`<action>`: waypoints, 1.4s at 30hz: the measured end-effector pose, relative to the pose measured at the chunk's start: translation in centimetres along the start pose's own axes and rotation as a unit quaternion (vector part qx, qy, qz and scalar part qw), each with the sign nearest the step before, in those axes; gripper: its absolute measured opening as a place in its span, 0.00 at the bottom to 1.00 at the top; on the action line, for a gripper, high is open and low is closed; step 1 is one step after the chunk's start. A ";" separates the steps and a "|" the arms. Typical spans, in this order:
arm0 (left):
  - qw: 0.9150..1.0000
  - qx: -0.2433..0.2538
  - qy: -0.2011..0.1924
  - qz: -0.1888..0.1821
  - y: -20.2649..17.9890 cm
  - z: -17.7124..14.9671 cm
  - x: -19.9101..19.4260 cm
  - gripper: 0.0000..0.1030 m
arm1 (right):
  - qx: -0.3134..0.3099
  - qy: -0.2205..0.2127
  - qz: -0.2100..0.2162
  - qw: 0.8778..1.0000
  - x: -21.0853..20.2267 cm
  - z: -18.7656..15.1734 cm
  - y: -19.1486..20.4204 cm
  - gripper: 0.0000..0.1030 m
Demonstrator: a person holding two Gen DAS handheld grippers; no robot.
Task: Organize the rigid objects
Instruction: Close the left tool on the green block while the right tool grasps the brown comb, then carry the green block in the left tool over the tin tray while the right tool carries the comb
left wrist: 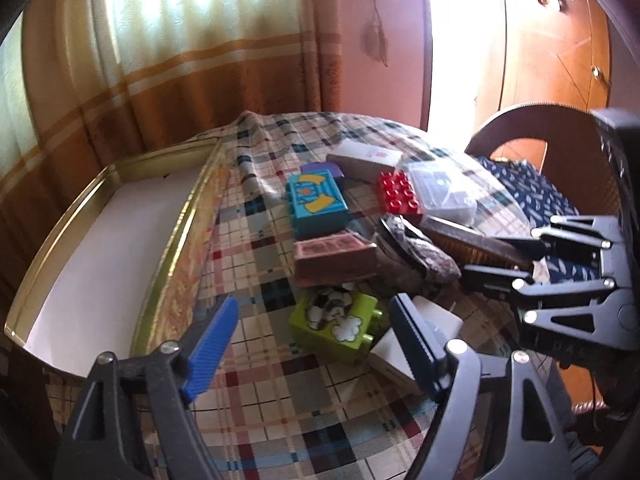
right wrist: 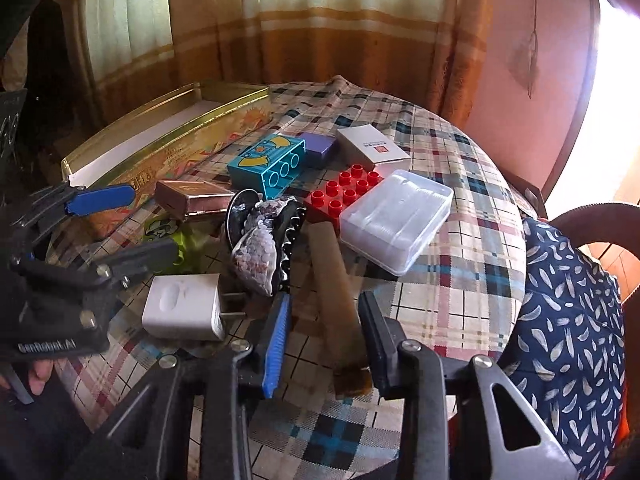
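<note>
Left wrist view shows your left gripper (left wrist: 316, 344) low over the plaid tablecloth (left wrist: 256, 392), its jaws parted to a middling width on either side of the lime-green toy block with a cartoon picture (left wrist: 336, 320); the pads do not look to be pressing it, so nothing is held there. Just beside that block lies the white plug-in charger (left wrist: 404, 344), partly behind your right-hand finger. Further out sit the flat brown metallic box (left wrist: 332, 256), the teal toy block with yellow shapes (left wrist: 316, 204), the small purple block (left wrist: 320, 169), the white cardboard box (left wrist: 362, 160), the red studded building plate (left wrist: 398, 192) and the clear plastic lidded case (left wrist: 444, 190), all close together. The open gold tin with a white lining (left wrist: 100, 240) stands to the left, apart from the pile. In the right wrist view your right gripper (right wrist: 326, 340) has its jaws fairly narrow around the long brown wooden-backed brush (right wrist: 336, 292), which lies flat on the cloth; you cannot tell whether the pads actually clamp it. A dark sequinned hair clip (right wrist: 260, 248) lies just left of the brush, touching the pile.
</note>
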State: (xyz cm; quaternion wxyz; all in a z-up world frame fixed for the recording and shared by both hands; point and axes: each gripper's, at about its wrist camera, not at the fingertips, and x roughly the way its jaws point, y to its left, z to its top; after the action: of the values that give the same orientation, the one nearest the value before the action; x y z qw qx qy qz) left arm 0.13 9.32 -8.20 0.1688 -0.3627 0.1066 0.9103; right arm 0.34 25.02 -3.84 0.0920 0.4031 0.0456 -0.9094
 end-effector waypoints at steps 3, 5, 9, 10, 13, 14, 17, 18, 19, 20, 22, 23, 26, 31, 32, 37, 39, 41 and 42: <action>1.000 0.001 0.012 -0.014 0.1 0.0 0.3 0.53 | 0.000 -0.003 0.000 1.000 0.0 -0.1 0.0 0.37; 1.000 0.000 0.024 -0.016 0.0 -0.1 0.8 0.49 | 0.000 -0.005 0.001 1.000 0.1 -0.2 0.0 0.37; 0.999 -0.013 0.023 -0.036 0.6 -0.1 0.8 0.46 | -0.004 -0.011 -0.002 1.000 0.2 -0.4 0.1 0.31; 0.999 -0.014 0.017 -0.036 0.6 -0.1 0.6 0.45 | -0.003 -0.013 -0.001 1.000 0.2 -0.5 0.0 0.28; 0.999 -0.014 0.004 -0.038 0.7 -0.2 0.2 0.45 | -0.001 -0.022 0.000 1.000 0.3 -0.7 -0.2 0.20; 0.999 -0.016 0.000 -0.037 0.8 -0.2 0.1 0.45 | 0.000 -0.026 0.003 1.000 0.3 -0.8 -0.3 0.17; 0.999 -0.027 -0.013 -0.041 1.2 -0.1 -0.2 0.45 | 0.000 -0.037 0.004 0.999 0.2 -0.8 -0.4 0.17; 0.999 -0.030 -0.015 -0.040 1.3 -0.1 -0.3 0.45 | -0.001 -0.040 0.004 0.999 0.1 -0.8 -0.4 0.17; 0.999 -0.031 -0.017 -0.039 1.3 -0.1 -0.4 0.45 | -0.001 -0.043 0.005 0.999 0.0 -0.8 -0.5 0.17; 0.999 -0.031 -0.021 -0.038 1.4 -0.1 -0.5 0.45 | 0.000 -0.046 0.005 0.999 -0.2 -0.7 -0.5 0.17; 0.998 -0.029 -0.033 -0.033 1.3 -0.1 -0.9 0.45 | 0.002 -0.054 0.006 0.999 -0.5 -0.6 -0.7 0.16; 0.998 -0.028 -0.038 -0.031 1.3 -0.1 -1.0 0.45 | 0.003 -0.058 0.005 0.998 -0.7 -0.6 -0.8 0.16; 0.998 -0.026 -0.053 -0.026 1.3 -0.1 -1.4 0.45 | 0.007 -0.070 0.005 0.998 -1.2 -0.5 -1.0 0.16; 0.997 -0.023 -0.069 -0.023 1.3 -0.1 -1.9 0.45 | 0.008 -0.084 0.008 0.996 -1.6 -0.4 -1.1 0.16; 0.997 -0.023 -0.071 -0.023 1.3 -0.1 -1.9 0.45 | 0.008 -0.088 0.009 0.996 -1.8 -0.4 -1.1 0.16; 0.997 -0.020 -0.074 -0.023 1.2 -0.1 -1.9 0.45 | 0.003 -0.113 0.014 0.994 -2.8 -0.1 -0.8 0.16; 0.997 -0.023 -0.076 -0.024 1.3 -0.1 -2.0 0.45 | 0.007 -0.117 0.021 0.993 -2.9 -0.1 -0.8 0.16; 0.996 -0.026 -0.079 -0.023 1.4 -0.1 -2.1 0.45 | 0.010 -0.127 0.029 0.991 -3.0 0.0 -0.8 0.16; 0.996 -0.026 -0.082 -0.024 1.4 -0.2 -2.1 0.45 | 0.010 -0.133 0.032 0.991 -3.1 0.1 -0.7 0.16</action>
State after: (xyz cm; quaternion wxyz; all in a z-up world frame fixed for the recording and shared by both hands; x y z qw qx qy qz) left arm 1.13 7.46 -6.75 0.1891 -0.2940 0.0598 0.9350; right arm 2.22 26.12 -1.47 0.1221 0.2807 0.0105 -0.9519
